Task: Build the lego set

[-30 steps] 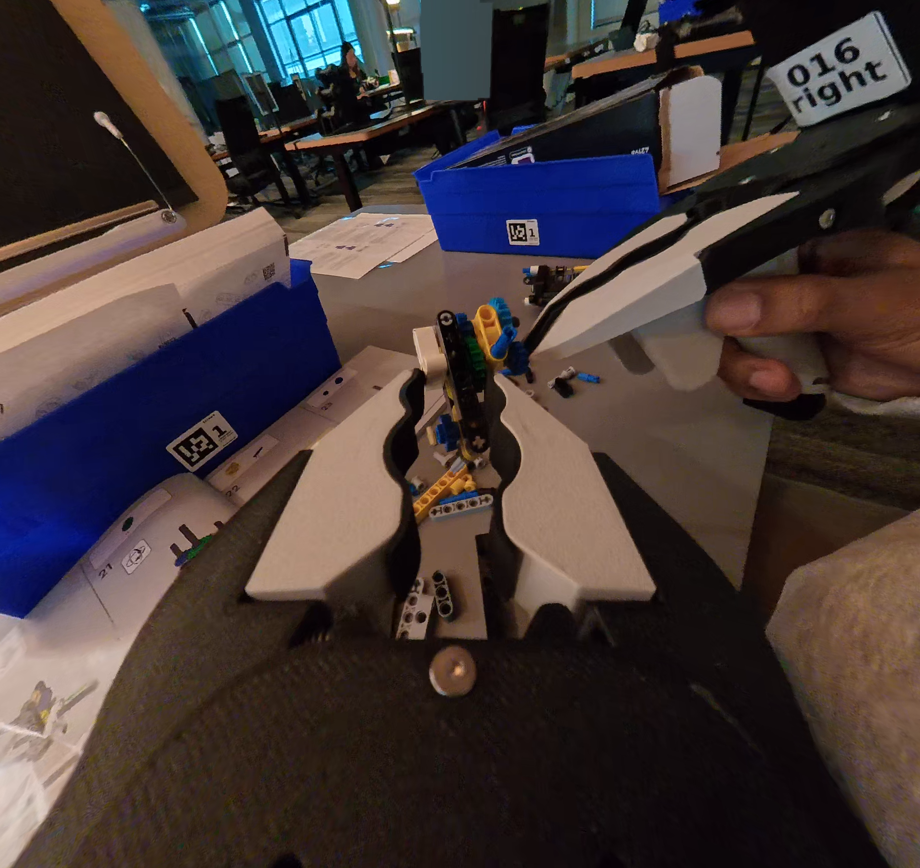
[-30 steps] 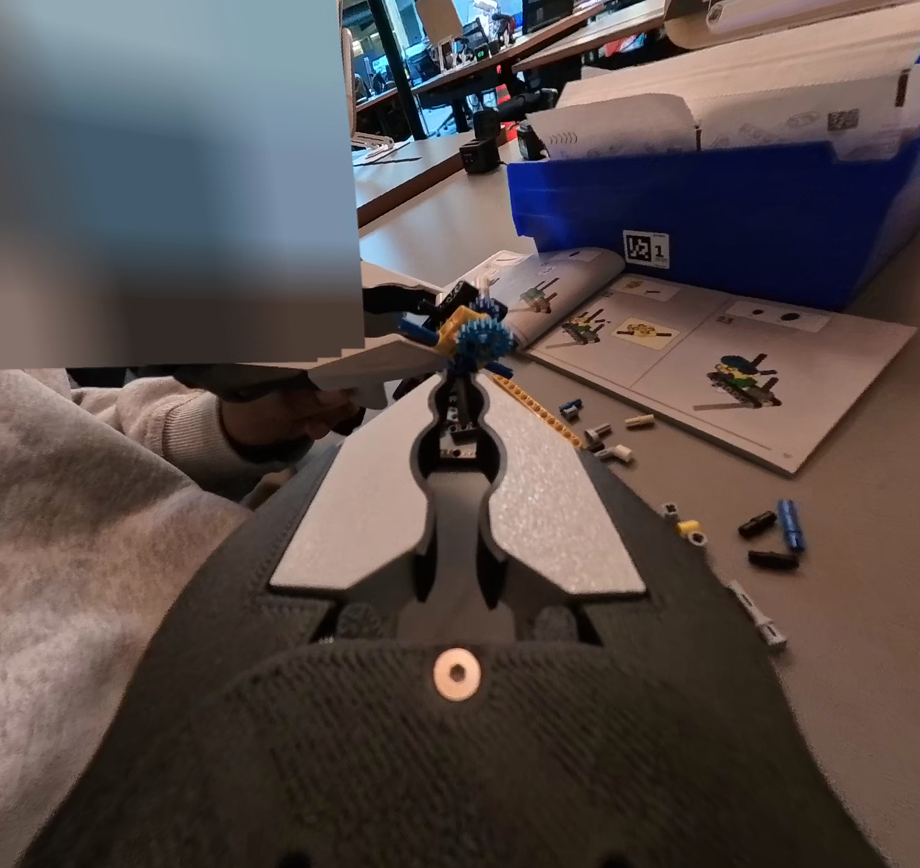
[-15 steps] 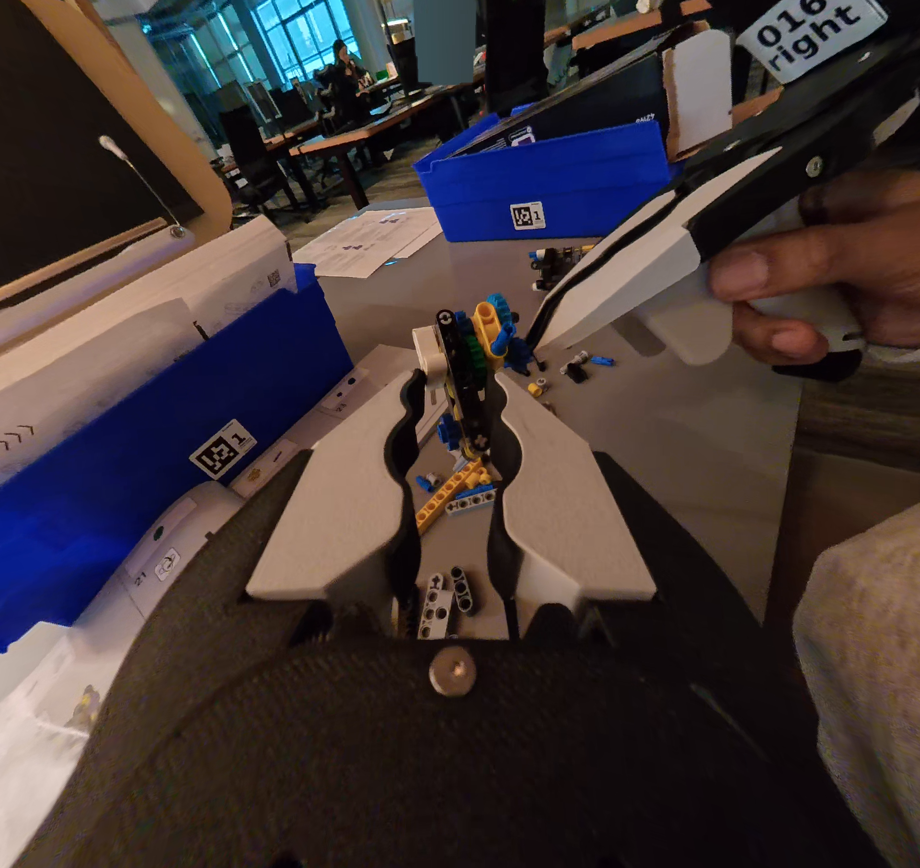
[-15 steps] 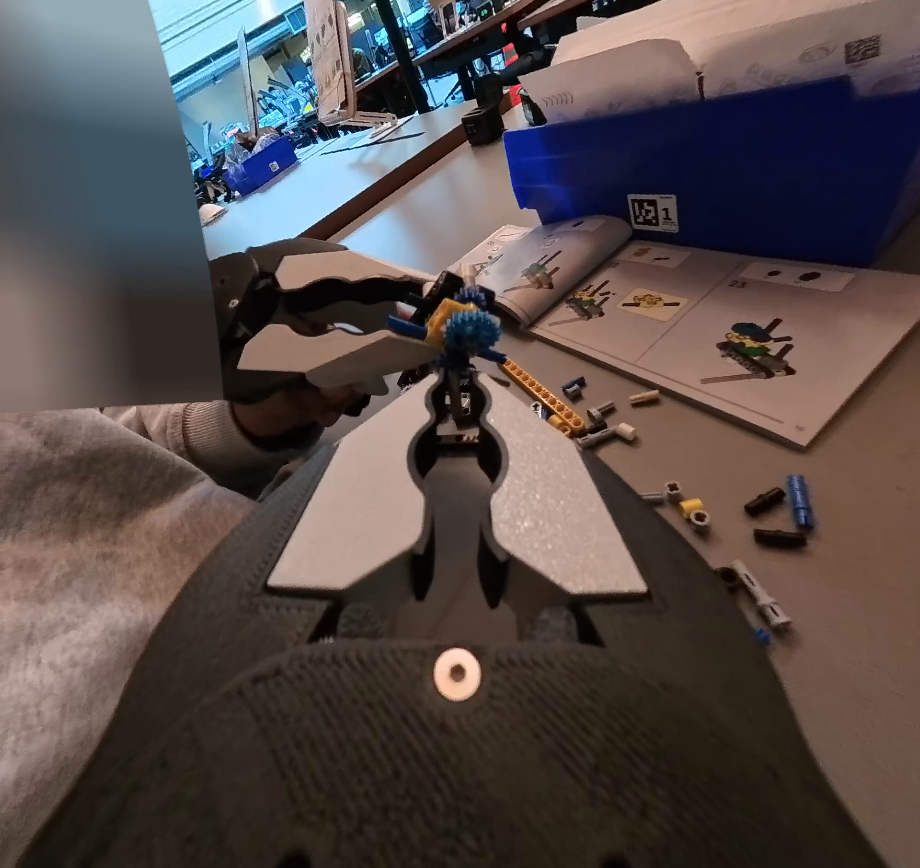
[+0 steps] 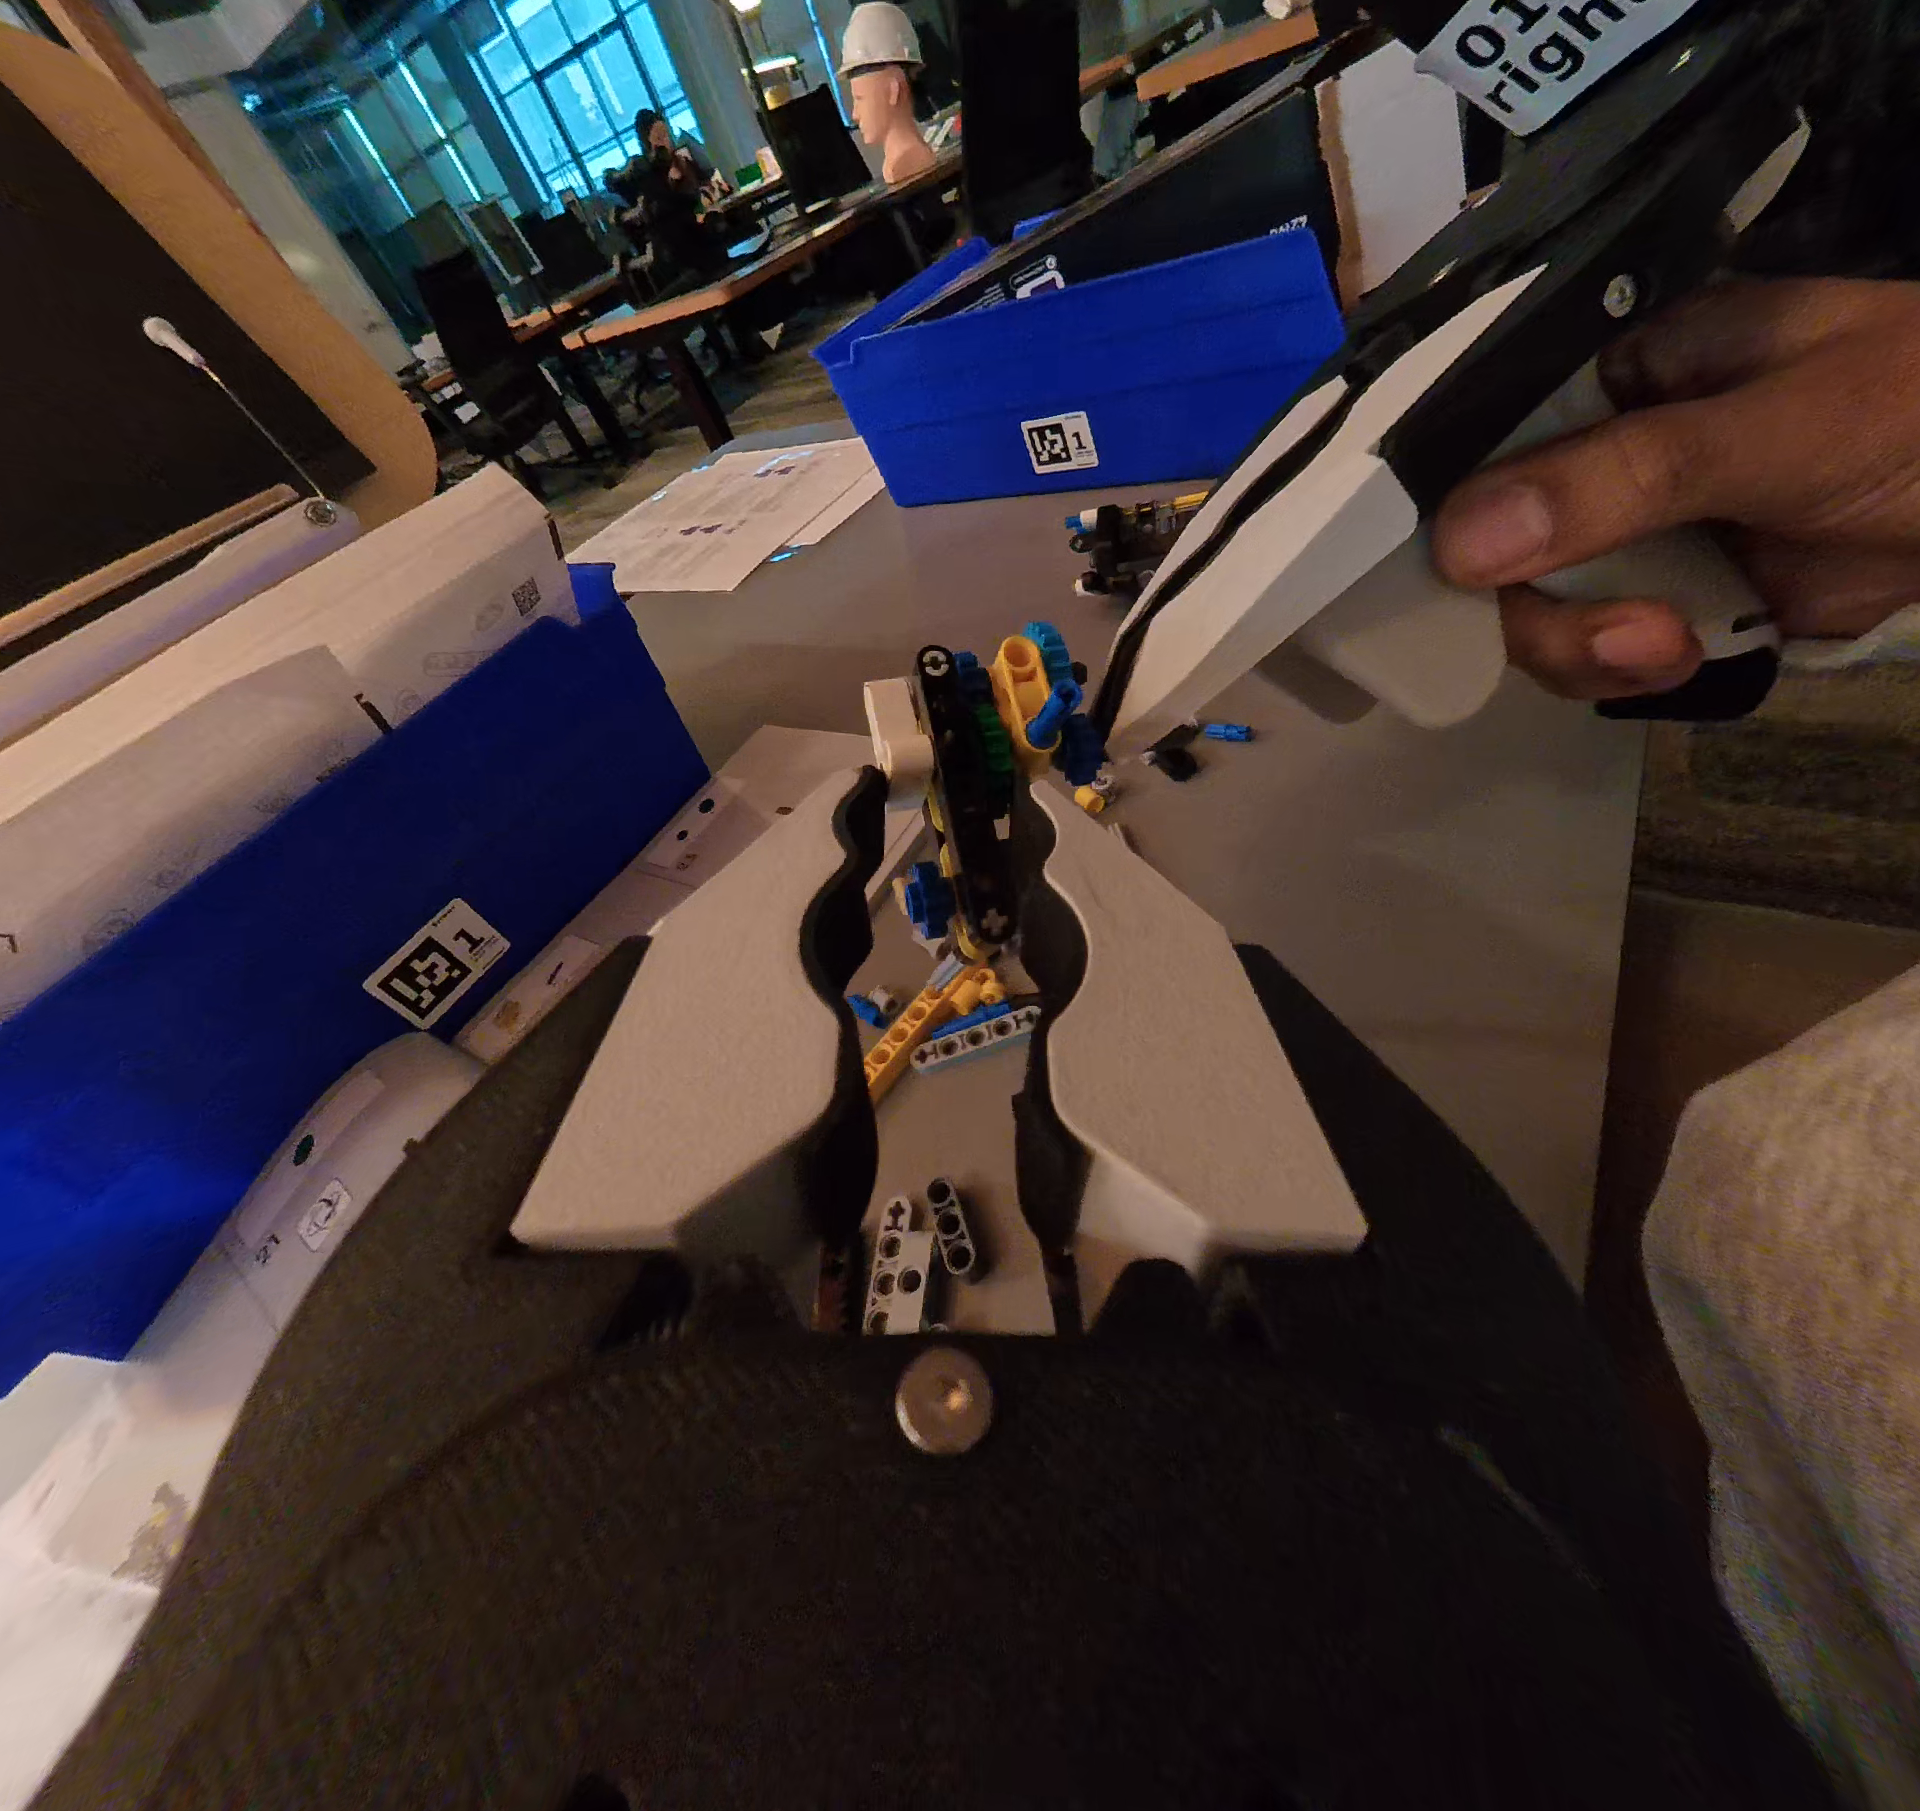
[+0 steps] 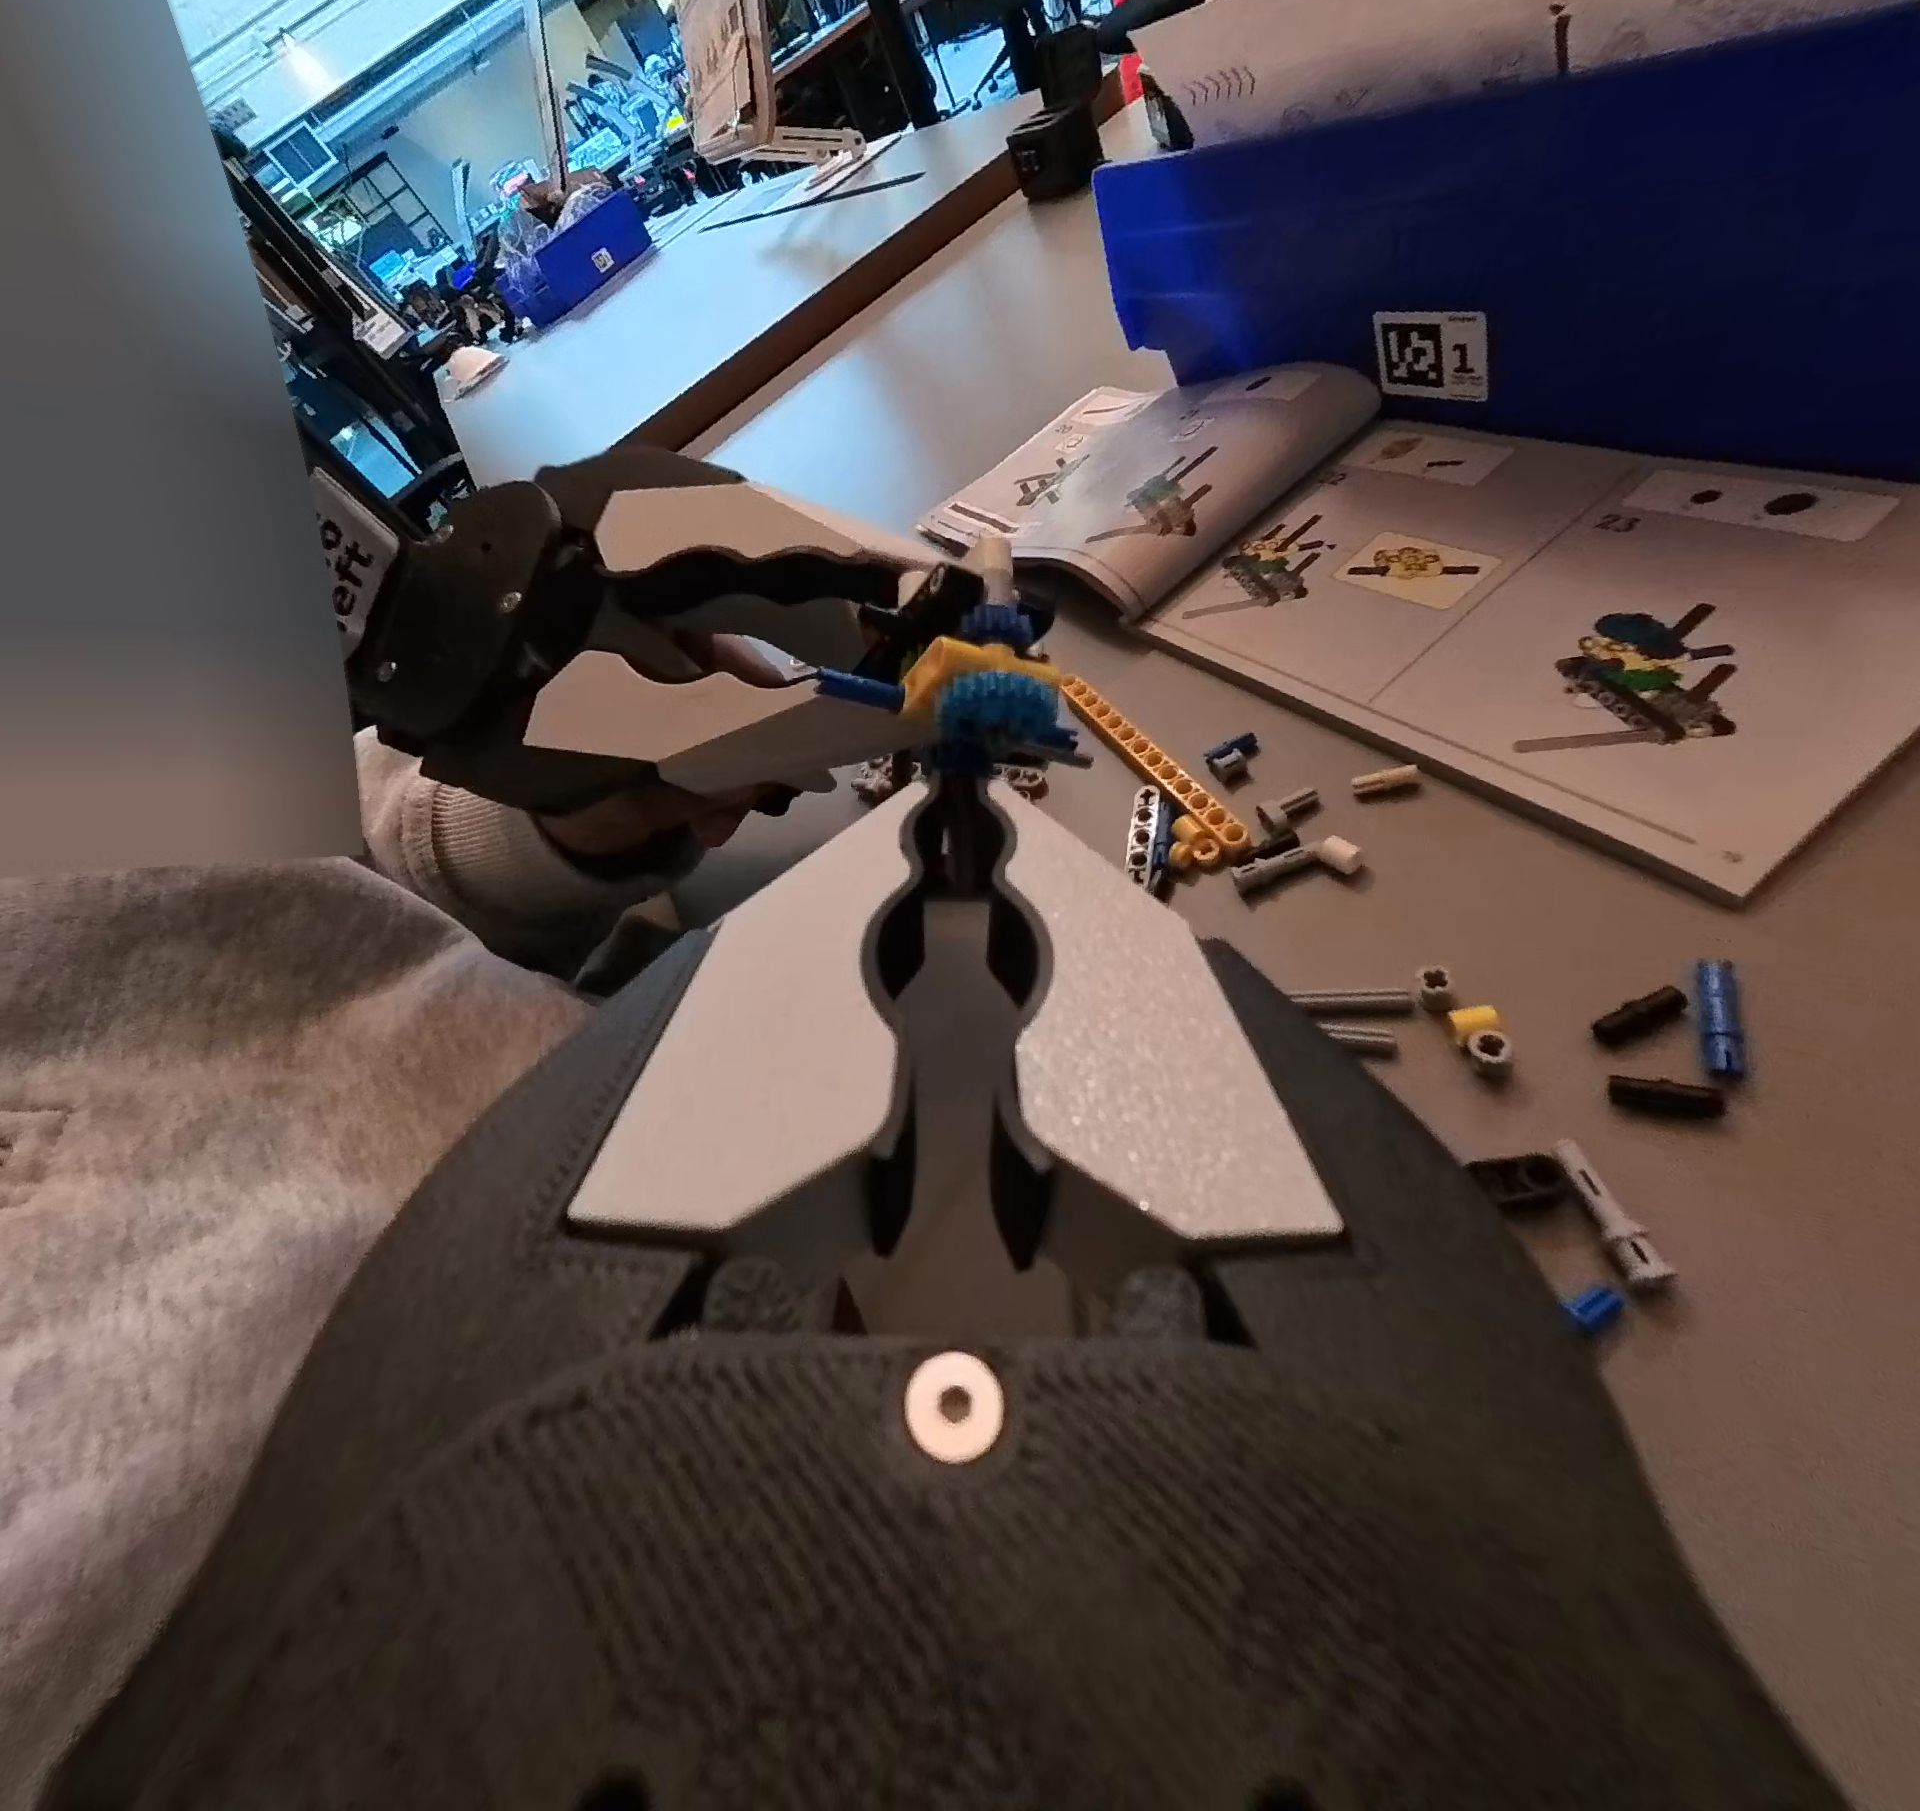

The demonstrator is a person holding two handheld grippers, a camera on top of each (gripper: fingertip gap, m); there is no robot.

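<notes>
Two blue bins on the grey table point(image 5: 1403, 930). Near blue bin point(image 5: 312, 878) on the left, packed with white paper bags point(image 5: 260, 639) up to the top. Far blue bin point(image 5: 1091, 379) farther back, with a black box point(image 5: 1195, 203) leaning inside. An open instruction book point(image 6: 1455, 618) flat on the table, touching the near bin.

Left claw point(image 5: 961, 816) pinched tight on the lego model point(image 5: 977, 753), gripping its long black beam. Model held upright, off the table, with its yellow and blue top poking out past the tips. Blue gear point(image 6: 992, 712) at the model's far end.

Right claw point(image 6: 961, 826) nearly closed, squeezing a thin dark peg point(image 6: 961, 831) right under the blue gear. Tips touching the model from the side.

Loose lego pieces point(image 6: 1507, 1034) spread on the table near the book. Yellow beam point(image 6: 1153, 764) flat on the table under the model.
</notes>
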